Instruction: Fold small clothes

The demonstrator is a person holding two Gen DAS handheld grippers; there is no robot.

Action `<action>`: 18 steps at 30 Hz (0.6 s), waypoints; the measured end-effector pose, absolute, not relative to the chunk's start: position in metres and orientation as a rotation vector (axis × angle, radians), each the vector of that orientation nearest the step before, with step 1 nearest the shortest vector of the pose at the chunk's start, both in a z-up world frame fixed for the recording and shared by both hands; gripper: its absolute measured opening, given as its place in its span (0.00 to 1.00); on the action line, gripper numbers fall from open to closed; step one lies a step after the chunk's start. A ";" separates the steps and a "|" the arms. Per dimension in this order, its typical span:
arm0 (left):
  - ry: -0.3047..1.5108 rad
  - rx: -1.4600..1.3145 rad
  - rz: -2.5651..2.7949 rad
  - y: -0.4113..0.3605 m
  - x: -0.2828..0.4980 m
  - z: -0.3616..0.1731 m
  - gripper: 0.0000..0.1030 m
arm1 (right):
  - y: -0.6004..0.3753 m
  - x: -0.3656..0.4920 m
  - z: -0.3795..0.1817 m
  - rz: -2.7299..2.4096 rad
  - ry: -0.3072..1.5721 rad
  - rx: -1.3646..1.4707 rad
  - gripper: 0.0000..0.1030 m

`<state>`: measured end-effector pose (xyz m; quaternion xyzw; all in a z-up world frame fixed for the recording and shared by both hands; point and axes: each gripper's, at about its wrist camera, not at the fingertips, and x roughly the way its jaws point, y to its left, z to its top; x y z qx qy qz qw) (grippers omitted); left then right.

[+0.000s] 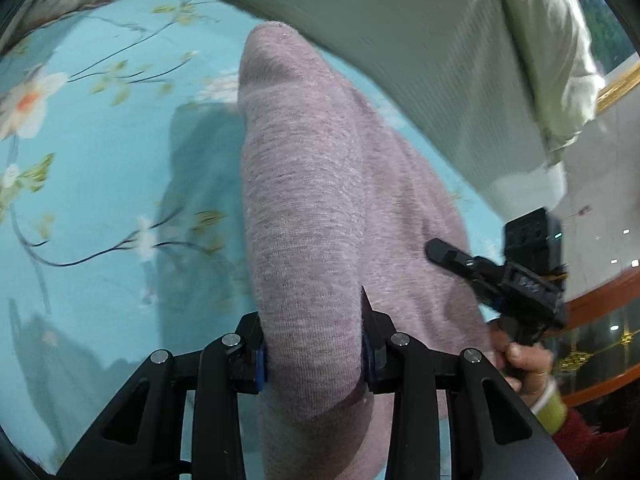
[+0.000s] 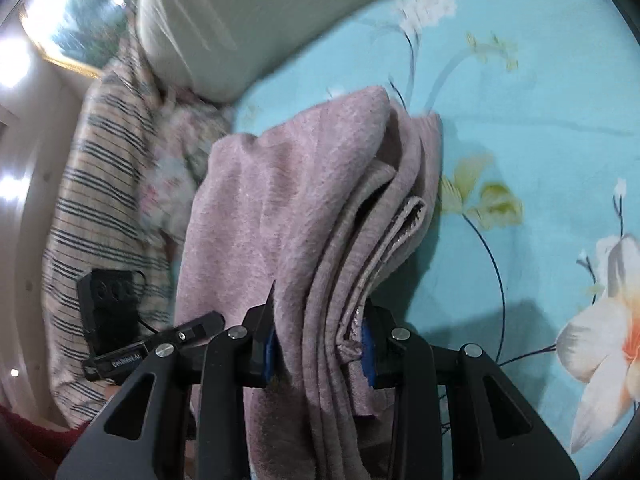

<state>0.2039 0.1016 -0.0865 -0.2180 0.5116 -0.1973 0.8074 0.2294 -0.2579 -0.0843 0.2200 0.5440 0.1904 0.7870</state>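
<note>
A mauve knit garment (image 1: 320, 208) hangs folded over, held above a turquoise floral bedsheet (image 1: 100, 184). My left gripper (image 1: 316, 344) is shut on one thick folded end of it. My right gripper (image 2: 320, 344) is shut on the other end, where several stacked layers of the garment (image 2: 304, 200) show edge-on. The right gripper (image 1: 508, 276) also shows in the left wrist view at the right, held by a hand. The left gripper (image 2: 120, 336) shows in the right wrist view at the lower left.
A pale ribbed cushion or bolster (image 1: 400, 32) lies along the far side of the sheet (image 2: 520, 128). A striped beige cloth (image 2: 96, 200) and a floral cloth (image 2: 176, 160) lie piled at the left in the right wrist view. A wooden edge (image 1: 600, 300) runs at the right.
</note>
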 end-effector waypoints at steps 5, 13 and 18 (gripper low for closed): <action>1.160 -0.428 -0.348 0.108 0.202 -0.114 0.45 | -0.265 0.223 -0.086 0.354 1.184 0.450 0.46; 1.107 -0.356 -0.278 0.117 0.200 -0.080 0.52 | -0.275 0.229 -0.036 0.290 1.038 0.376 0.47; 1.011 -0.379 -0.271 0.130 0.203 -0.054 0.46 | -0.269 0.259 -0.040 0.261 1.044 0.365 0.38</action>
